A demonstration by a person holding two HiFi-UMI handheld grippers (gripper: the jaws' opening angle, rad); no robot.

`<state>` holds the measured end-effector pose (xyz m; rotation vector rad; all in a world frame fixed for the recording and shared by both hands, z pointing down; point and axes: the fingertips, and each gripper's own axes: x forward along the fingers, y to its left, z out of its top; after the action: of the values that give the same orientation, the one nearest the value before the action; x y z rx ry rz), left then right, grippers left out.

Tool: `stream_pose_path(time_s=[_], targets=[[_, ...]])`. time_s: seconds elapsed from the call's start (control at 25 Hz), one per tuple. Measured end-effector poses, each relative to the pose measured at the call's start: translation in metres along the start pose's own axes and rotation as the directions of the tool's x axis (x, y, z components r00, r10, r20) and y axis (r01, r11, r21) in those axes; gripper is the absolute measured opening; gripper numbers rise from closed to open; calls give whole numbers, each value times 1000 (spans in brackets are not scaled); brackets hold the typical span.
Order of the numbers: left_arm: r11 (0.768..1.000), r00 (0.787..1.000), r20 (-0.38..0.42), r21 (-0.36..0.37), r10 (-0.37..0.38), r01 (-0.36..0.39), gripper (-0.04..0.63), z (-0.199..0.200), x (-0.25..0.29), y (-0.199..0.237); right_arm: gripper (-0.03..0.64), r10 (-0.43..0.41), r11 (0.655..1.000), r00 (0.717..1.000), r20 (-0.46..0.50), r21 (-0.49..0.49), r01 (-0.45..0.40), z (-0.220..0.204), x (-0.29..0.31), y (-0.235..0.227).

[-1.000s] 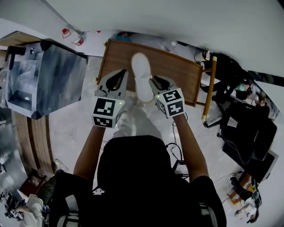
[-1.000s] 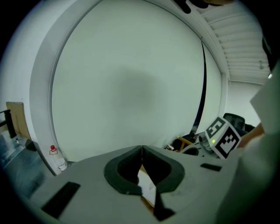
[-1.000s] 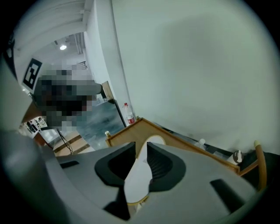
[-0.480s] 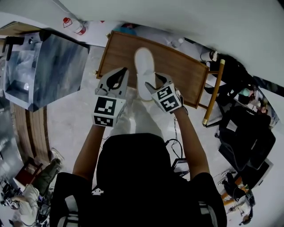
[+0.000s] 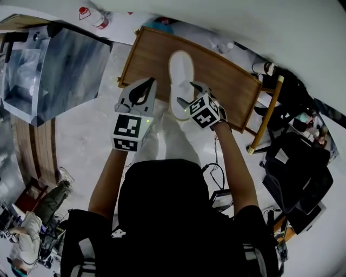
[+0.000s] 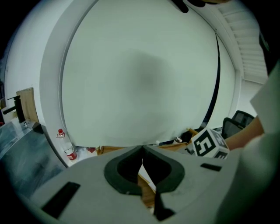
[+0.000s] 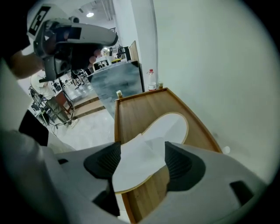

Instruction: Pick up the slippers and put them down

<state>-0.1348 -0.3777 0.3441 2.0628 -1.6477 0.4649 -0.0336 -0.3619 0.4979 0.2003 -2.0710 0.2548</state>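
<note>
A white slipper [image 5: 181,73] lies flat on a low wooden table [image 5: 230,89] with a raised rim. My right gripper [image 5: 188,95] points steeply down over the slipper's near end. In the right gripper view its jaws are opening wide, with the slipper [image 7: 168,127] lying on the table [image 7: 133,109] between the pads and not squeezed. My left gripper [image 5: 148,84] hovers to the left of the slipper, above the table's near edge. In the left gripper view its fingers [image 6: 141,151] meet at the tips with nothing between them.
A grey metal cabinet [image 5: 59,70] stands left of the table. A water bottle [image 5: 93,16] stands on the floor by the wall. A wooden pole [image 5: 266,113] and black office chairs [image 5: 303,162] crowd the right side. Cables lie on the floor.
Both grippers have sunk toward the table. The right gripper has rolled, tipped further down and spread its jaws around the slipper, which now rests on the table.
</note>
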Motion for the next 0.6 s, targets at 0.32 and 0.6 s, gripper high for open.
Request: stream_pose_path(time_s=[0.32, 0.6], targets=[[1000, 999, -23, -8, 28, -28, 6, -15, 7, 7, 287, 28, 996, 998, -61, -86, -33, -12, 25, 0], [999, 999, -38, -23, 34, -35, 6, -22, 9, 7, 267, 22, 990, 996, -90, -137, -34, -19, 36, 4]])
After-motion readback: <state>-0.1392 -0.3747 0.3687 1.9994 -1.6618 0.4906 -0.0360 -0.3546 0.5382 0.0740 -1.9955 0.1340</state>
